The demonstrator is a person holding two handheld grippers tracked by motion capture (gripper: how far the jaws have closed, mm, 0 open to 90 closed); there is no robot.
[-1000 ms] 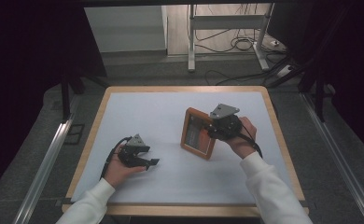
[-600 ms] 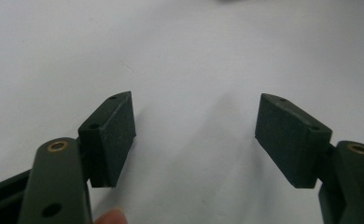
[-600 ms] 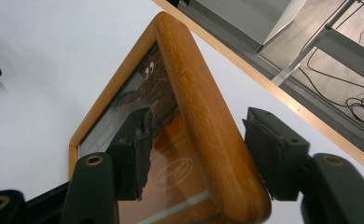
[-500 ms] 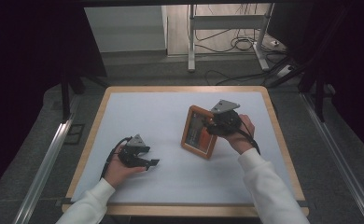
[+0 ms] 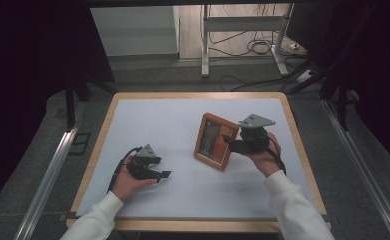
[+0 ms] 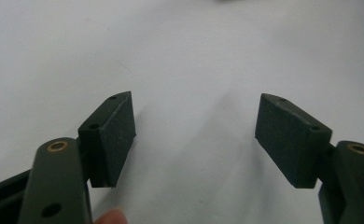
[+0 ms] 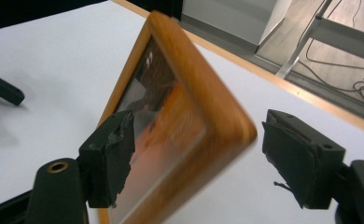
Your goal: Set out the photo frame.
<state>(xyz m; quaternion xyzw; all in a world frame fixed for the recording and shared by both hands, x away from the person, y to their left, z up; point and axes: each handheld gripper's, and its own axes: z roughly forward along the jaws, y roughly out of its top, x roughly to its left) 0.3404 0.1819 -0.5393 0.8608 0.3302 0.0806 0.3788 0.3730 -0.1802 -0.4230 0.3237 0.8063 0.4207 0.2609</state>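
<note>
Frame: the wooden picture frame [image 5: 216,141] stands tilted on the white table [image 5: 148,120], a little right of centre, its glass and orange print facing your left.

Right gripper: your right gripper [image 5: 229,143] is at the frame's 3 o'clock edge. In the right gripper view the jaws stand apart and straddle the frame's corner [image 7: 189,121]: the left pad [image 7: 112,156] lies against or just in front of the glass, and the right pad [image 7: 301,156] is clear of the wood, with table showing between. So it is spread, not clamped.

Left gripper: your left gripper [image 5: 159,174] rests low at the table's 7 o'clock, well apart from the frame. In the left gripper view the jaws are wide, with nothing between them but bare table [image 6: 194,70].

Step in hand: by the look of it, you are taking or releasing hold of the frame's right edge; I cannot tell from the pictures whether the frame leans on a stand of its own or against your gripper.

Next move: if you mean to grip, close the right jaws squarely on the wooden rim rather than on the glass, and hold low enough that the frame does not pivot.

Risk: the frame is blurred in the right gripper view and looks unsteady; with the jaws open it could tip flat toward 9 o'clock. Bring the left gripper nearer if you need a second support.
</note>
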